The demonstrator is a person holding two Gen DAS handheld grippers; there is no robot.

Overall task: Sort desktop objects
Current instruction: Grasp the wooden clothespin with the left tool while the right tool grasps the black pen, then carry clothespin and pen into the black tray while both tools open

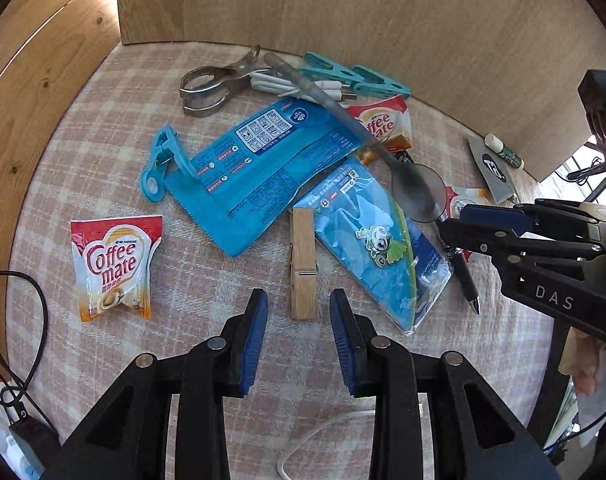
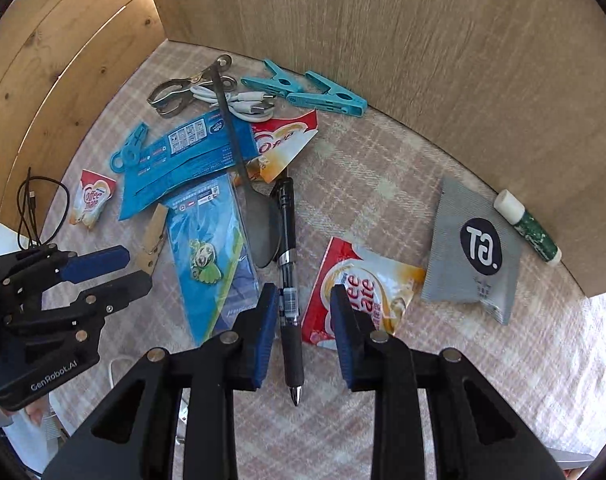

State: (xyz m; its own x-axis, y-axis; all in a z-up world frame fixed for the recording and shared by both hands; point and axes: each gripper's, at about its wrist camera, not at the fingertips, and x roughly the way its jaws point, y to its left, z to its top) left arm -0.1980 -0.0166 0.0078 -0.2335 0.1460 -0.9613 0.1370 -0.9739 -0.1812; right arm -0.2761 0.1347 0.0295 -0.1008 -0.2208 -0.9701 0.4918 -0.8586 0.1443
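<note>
Wooden clothespin (image 1: 303, 264) lies on woven checked cloth (image 1: 103, 128).

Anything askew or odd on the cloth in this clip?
Mostly a jumbled pile: the spoon lies across the blue packets and a coffee creamer sachet, and the pen sits partly under it. Nothing looks spilled or broken.

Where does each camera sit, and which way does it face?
Left wrist: on the left gripper, looking steeply down at the wooden peg; right gripper at the right edge.
Right wrist: on the right gripper, looking down at the pen; left gripper at left.
Shared: spoon, blue packets.
</note>
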